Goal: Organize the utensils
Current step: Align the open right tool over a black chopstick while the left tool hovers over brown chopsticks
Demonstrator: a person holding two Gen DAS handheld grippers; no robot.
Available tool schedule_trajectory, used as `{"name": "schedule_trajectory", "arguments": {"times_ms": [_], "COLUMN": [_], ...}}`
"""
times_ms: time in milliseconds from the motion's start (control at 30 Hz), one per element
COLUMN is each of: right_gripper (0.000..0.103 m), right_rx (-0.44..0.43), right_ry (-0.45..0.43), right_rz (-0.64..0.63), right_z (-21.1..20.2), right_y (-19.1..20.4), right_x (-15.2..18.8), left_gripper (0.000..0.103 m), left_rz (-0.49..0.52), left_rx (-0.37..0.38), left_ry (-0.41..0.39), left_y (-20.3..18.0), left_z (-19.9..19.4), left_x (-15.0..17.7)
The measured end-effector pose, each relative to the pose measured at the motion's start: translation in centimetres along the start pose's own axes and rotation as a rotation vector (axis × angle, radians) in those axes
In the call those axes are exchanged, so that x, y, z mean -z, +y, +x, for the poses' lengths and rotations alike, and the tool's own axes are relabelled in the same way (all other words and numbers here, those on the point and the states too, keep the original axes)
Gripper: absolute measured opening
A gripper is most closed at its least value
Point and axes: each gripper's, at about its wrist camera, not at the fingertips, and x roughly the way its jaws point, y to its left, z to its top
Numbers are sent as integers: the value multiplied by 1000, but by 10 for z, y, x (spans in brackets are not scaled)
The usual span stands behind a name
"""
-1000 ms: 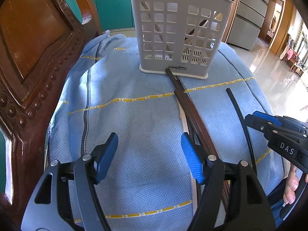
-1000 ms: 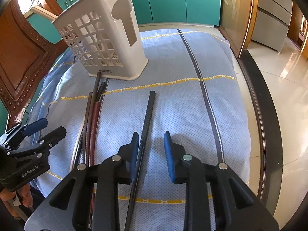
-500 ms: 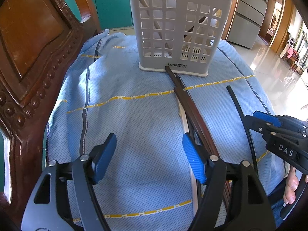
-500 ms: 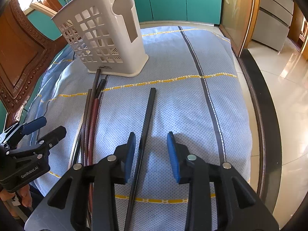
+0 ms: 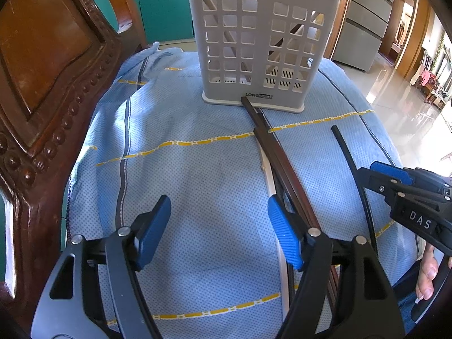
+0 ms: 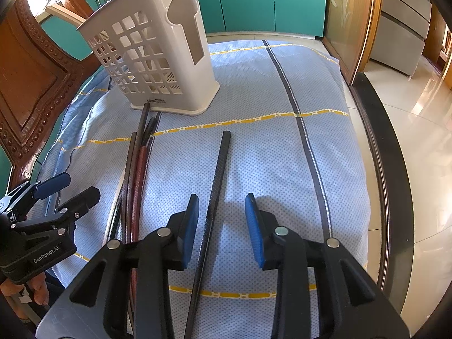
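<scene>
Lone black chopstick on blue cloth: thin, stiff, light, likely slippery; grasp mid-shaft. Right gripper partly open, straddling it, not pinching. Left gripper wide open, empty.

On the cloth-covered table the utensil basket stood at the far side, a bundle of chopsticks ran from its base toward the near edge, and a single chopstick lay apart to their right.
</scene>
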Motion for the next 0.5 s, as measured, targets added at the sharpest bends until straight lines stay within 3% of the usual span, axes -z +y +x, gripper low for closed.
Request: {"name": "schedule_trajectory", "arguments": {"times_ms": [267, 500], "right_gripper": [34, 34], "right_rx": [-2, 0], "right_ry": [-6, -28], "right_rz": [4, 13], "right_z": [-2, -9], "right_y": [-1, -7], "right_x": [-1, -3], "left_gripper": [71, 71], "left_rz": [-7, -78], "left_rx": [3, 69], "left_ry": [-3, -48], "left_y": [0, 12], "left_z": [1, -8], "left_x": [1, -4]}}
